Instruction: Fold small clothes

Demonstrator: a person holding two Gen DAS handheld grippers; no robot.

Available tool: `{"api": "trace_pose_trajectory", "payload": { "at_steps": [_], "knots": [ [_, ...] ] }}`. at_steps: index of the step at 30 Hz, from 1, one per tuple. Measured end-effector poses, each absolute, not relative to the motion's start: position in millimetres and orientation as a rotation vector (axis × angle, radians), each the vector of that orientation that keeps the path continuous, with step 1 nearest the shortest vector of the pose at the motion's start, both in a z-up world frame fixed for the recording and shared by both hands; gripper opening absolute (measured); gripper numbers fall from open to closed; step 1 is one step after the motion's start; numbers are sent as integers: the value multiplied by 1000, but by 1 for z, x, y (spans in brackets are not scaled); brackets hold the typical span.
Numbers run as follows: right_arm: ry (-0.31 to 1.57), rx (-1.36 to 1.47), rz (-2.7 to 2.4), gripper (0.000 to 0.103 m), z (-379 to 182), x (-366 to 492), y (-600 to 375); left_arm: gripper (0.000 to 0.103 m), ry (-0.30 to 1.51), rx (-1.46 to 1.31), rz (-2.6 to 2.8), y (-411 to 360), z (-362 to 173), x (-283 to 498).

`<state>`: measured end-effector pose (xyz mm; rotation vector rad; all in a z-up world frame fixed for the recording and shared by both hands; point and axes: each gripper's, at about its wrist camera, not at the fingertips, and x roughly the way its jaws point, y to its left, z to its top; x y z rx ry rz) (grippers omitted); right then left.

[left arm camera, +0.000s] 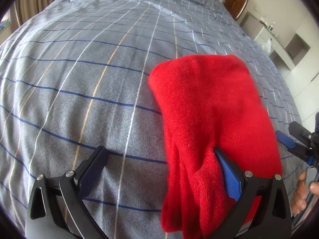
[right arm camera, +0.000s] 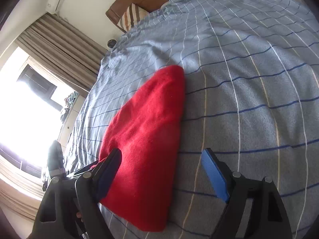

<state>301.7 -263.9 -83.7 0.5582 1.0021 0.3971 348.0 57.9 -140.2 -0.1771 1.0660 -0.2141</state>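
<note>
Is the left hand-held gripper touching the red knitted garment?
Touching. In the left wrist view the red knitted garment drapes over one blue-padded finger of the left hand-held gripper; its jaws stand wide, not clamped.

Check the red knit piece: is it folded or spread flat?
Folded: the red knit piece lies doubled on the bedspread, with a layered crease visible near the left gripper.

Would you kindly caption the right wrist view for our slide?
Open right tongs over a red knit garment lying on a grey checked bedspread.
</note>
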Motion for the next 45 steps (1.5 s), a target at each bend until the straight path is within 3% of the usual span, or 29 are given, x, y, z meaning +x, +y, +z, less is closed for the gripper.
{"api": "trace_pose_trajectory", "payload": {
  "at_steps": [4,6,8,9,11,18,24,26,27,28,29,30,32,34,35,36,38,41,45],
  "knots": [
    [1092,673,453,76,-124,324,-239,103,1071,-187,-249,59,-141,348],
    [1085,583,407,43,-122,324,-222,103,1085,-201,-244,54,-142,353],
    [1055,358,343,33,-108,318,-197,101,1093,-225,-262,49,-143,360],
    [1025,227,320,31,-98,313,-183,95,1091,-218,-271,46,-143,359],
    [952,-27,288,28,-83,298,-152,21,1079,-234,-342,41,-140,356],
    [726,-208,312,26,-20,268,-123,18,937,-204,-363,52,-69,335],
    [546,-140,375,27,64,255,-121,18,741,-141,-389,65,25,309],
    [562,-85,403,29,73,257,-126,27,792,-132,-402,64,24,308],
    [594,-51,415,33,69,258,-131,32,841,-123,-398,63,13,307],
    [651,-15,422,35,60,261,-137,44,882,-112,-383,63,-3,304],
    [725,22,426,44,44,262,-144,59,919,-85,-358,63,-23,298],
    [798,43,412,61,25,260,-151,62,954,-46,-321,65,-44,289],
    [906,38,352,75,-14,246,-169,62,991,38,-241,71,-76,263],
    [958,6,290,75,-43,218,-190,63,945,99,-177,78,-84,230],
    [972,-8,262,76,-52,202,-199,68,902,112,-159,81,-81,210],
    [976,-20,240,79,-56,186,-205,75,854,120,-147,82,-75,192],
    [956,-44,213,85,-51,154,-214,100,752,140,-115,81,-56,158],
    [877,-98,182,94,-23,114,-213,103,653,158,-75,71,-27,121],
    [776,-116,177,103,23,68,-199,103,689,147,6,60,-1,95]
  ]
}}
